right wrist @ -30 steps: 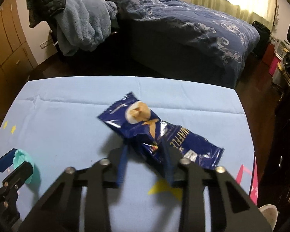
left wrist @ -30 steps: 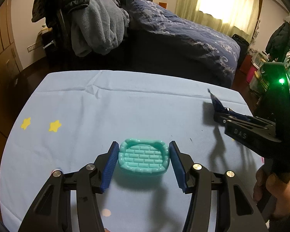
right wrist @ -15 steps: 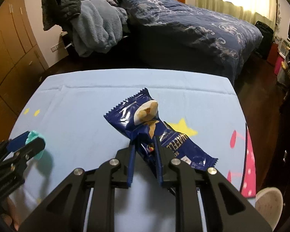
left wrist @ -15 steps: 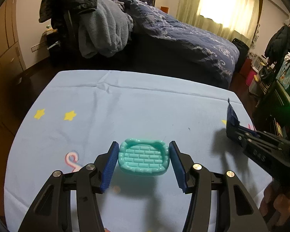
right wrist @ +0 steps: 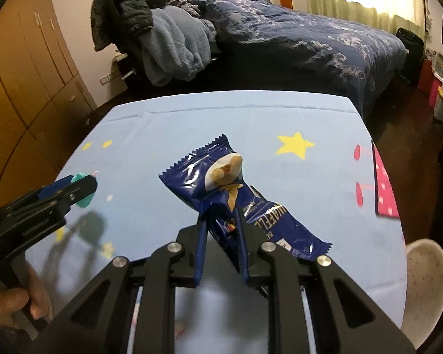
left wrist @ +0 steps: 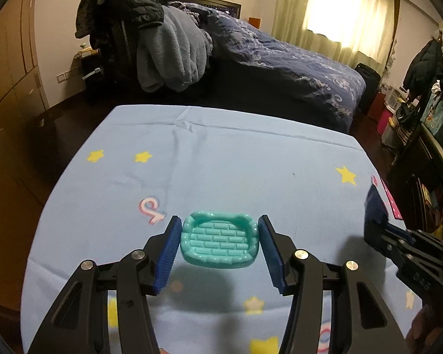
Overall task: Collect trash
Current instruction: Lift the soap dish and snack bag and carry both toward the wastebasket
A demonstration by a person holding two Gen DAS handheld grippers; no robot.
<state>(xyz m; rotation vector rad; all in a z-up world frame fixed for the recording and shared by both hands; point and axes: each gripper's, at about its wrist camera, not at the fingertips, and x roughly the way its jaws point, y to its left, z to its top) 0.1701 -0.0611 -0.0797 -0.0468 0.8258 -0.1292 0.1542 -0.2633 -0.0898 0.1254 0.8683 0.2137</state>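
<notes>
Both claws are loaded above the desk (left wrist: 251,159): the right claw (right wrist: 221,221) pinches the blue wafer wrapper (right wrist: 221,183) mid-length, its long axis slanting across the fingers, while the left claw (left wrist: 219,240), off to its left, clamps the teal tray (left wrist: 219,243), probably the wrapper's destination.

A table (left wrist: 221,159) under a light-blue cloth (right wrist: 168,135) printed with yellow stars

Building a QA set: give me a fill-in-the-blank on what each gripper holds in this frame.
1. The left gripper is shut on a ____ tray.
2. The right gripper is shut on a dark ____ snack wrapper.
3. The tablecloth is printed with yellow ____.

Missing: teal; blue; stars
</notes>
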